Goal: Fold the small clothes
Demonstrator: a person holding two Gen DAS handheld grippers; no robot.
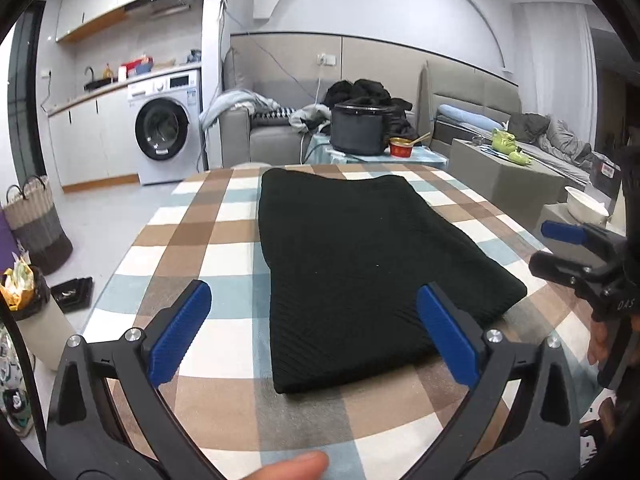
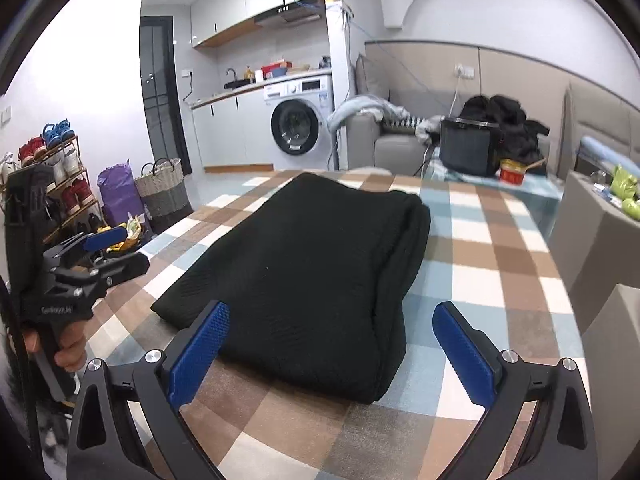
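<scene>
A black folded garment (image 1: 360,264) lies flat on the table (image 1: 192,240), which is covered by a checked cloth in brown, white and pale blue. The garment forms a thick rectangle with its long side running away from both cameras; in the right wrist view (image 2: 304,280) the stacked layers show along its right edge.

The left gripper (image 1: 314,332) hangs above the near end of the garment, tilted downward toward it. Its 2 blue fingers (image 1: 180,332) stand wide apart with nothing between them: 1 is over bare cloth to the left of the garment, the other over the garment's near right part. Neither pad touches the fabric. A fingertip of the person's hand (image 1: 292,468) shows at the bottom edge of that view.

The right gripper (image 2: 332,352) is posed much the same, angled down at the near end of the garment from the other side. Its 2 blue fingers (image 2: 200,352) are also spread wide and hold nothing; the left 1 is over the garment's near edge, the right 1 over the checked cloth beside it.

Each gripper is seen from the side in the other's camera: the right one (image 1: 560,248) at the right edge, the left one (image 2: 108,248) at the left edge, gripped from below by the left hand (image 2: 68,348). Both are off the garment, at its near corners.
</scene>
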